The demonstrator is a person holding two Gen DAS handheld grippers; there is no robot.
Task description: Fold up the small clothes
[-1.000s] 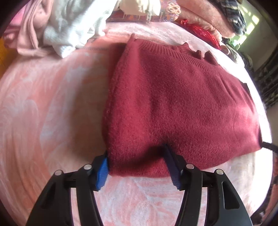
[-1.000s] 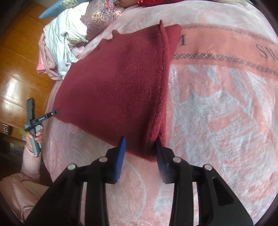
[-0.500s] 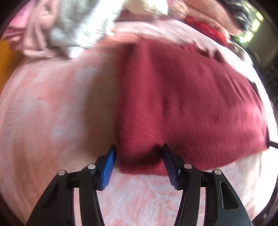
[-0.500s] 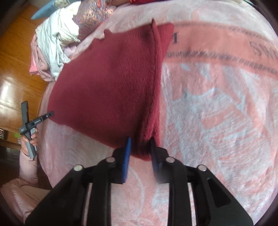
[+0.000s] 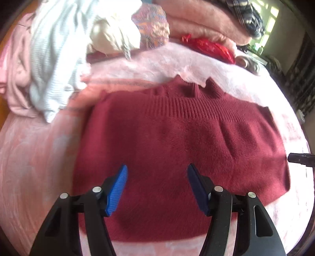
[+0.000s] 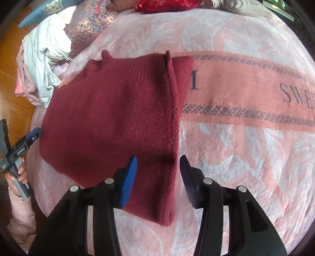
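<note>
A dark red knit sweater (image 5: 177, 137) lies folded flat on the pink blanket (image 5: 39, 157), ribbed hem toward the far side. My left gripper (image 5: 156, 171) hovers over its near half with jaws opening; no cloth is pinched between the blue pads (image 5: 118, 185). In the right wrist view the sweater (image 6: 110, 110) shows a doubled fold along its right side. My right gripper (image 6: 158, 160) hangs above that fold's near end, jaws opening, nothing pressed between them. The left gripper (image 6: 29, 135) appears at the sweater's left edge, held by a hand (image 6: 19, 175).
A heap of white striped and pink clothes (image 5: 49, 65) sits at the far left, beside a patterned pillow (image 5: 151, 27). Red fabric (image 5: 208, 47) and stacked pink blankets (image 5: 206, 17) lie behind. Wooden floor (image 6: 11, 59) borders the bed's left. Lettered blanket (image 6: 246, 82) stretches right.
Both grippers let go of the sweater's near edge and widened their jaws. Each has moved forward over the sweater, which now lies flat below them.
</note>
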